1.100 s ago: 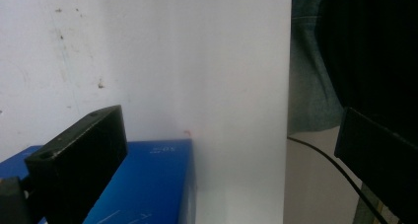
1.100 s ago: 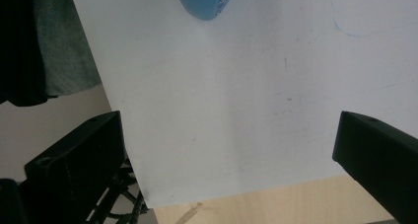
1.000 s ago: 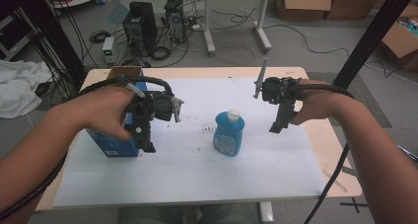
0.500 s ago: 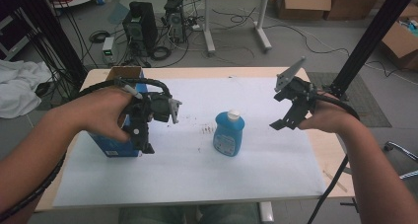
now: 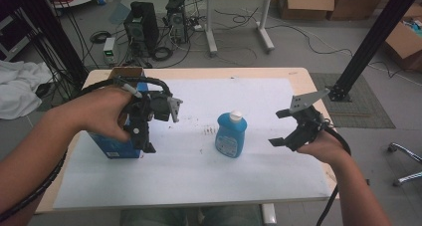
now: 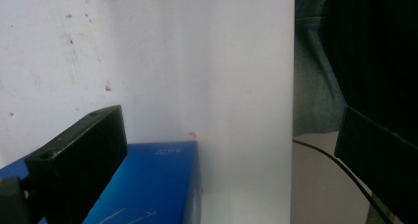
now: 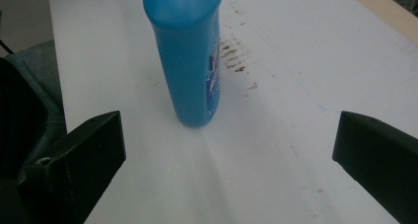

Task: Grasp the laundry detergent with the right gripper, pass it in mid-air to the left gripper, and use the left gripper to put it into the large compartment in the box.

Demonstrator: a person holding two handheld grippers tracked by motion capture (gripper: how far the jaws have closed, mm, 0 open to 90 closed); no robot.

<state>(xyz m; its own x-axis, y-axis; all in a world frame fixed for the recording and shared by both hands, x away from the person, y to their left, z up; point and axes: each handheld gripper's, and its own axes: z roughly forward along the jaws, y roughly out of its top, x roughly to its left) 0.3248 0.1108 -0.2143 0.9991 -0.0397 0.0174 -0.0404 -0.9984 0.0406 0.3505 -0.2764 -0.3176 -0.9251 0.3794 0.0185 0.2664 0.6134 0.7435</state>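
Right hand-held gripper (image 5: pixel 282 128) gaping wide, facing the upright blue bottle (image 5: pixel 230 135); left hand-held gripper (image 5: pixel 149 136) hovering wide over blue box (image 5: pixel 113 145).

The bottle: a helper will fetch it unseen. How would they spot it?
On the table's white sheet, look right of centre, between the two grippers. The bottle stands upright there alone, blue with a white cap, unlike the blue box at the left.
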